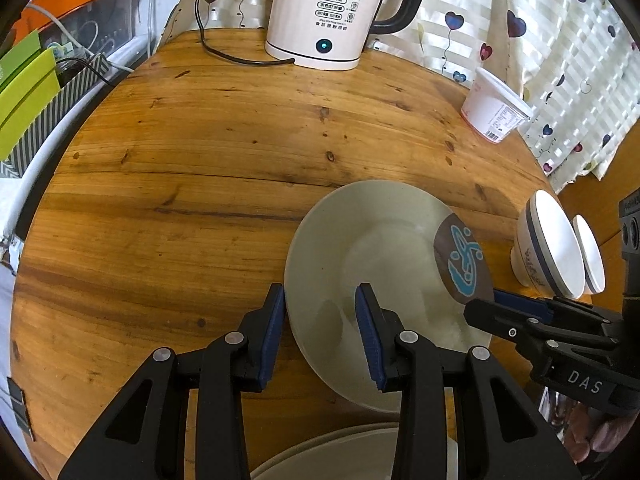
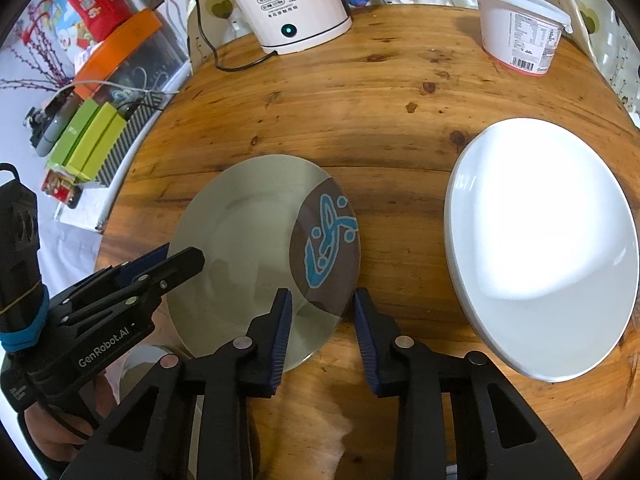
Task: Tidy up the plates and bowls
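Observation:
A grey-green plate (image 1: 380,248) (image 2: 248,232) with a brown patch and a blue fish drawing (image 2: 328,240) sits between both grippers over the round wooden table (image 1: 180,200). My left gripper (image 1: 322,312) (image 2: 182,254) straddles its left rim, one pad at the outer edge and one on the face, shut on it. My right gripper (image 2: 320,300) (image 1: 482,300) straddles the rim beside the brown patch in the same way. A large white plate (image 2: 540,240) lies to the right. Two white bowls (image 1: 548,248), one blue-banded, stand further right. Another pale plate (image 1: 344,448) shows below my left gripper.
A white electric kettle (image 1: 328,12) with a black cord stands at the table's far edge. A white lidded tub (image 2: 520,28) is at the far right. Off the table's left side are green boxes (image 2: 88,140) and an orange-lidded container (image 2: 120,44). A heart-print curtain hangs behind.

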Demonstrator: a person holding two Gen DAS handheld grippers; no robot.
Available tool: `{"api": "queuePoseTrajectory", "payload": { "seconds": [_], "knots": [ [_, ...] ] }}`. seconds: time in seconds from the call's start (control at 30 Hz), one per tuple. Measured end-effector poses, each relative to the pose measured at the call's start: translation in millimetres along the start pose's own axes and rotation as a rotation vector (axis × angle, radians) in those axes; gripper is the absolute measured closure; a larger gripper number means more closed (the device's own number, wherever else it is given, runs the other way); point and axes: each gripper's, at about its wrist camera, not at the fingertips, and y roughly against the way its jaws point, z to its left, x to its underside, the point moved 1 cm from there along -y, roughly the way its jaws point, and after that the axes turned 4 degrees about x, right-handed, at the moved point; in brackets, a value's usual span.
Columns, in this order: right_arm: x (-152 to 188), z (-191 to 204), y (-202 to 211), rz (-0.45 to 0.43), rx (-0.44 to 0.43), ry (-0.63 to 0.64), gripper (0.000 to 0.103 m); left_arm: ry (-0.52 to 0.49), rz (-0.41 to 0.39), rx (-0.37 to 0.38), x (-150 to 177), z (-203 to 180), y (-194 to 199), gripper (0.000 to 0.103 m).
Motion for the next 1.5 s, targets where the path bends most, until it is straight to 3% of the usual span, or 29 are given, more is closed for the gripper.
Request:
{"api": "queuePoseTrajectory", "payload": {
  "seconds": [0.93, 1.5],
  "knots": [
    [-0.2, 8.3, 23.2, -0.052, -0.014, 0.027, 0.074, -0.001, -0.07, -0.012, 5.5, -3.7, 31.6, 0.066],
    [20.6, 27.8, 45.4, -0.088, -0.03, 0.08, 0.074, 0.023, -0.123, -0.035, 34.0, -5.4, 67.8, 0.066]
  ]
}}
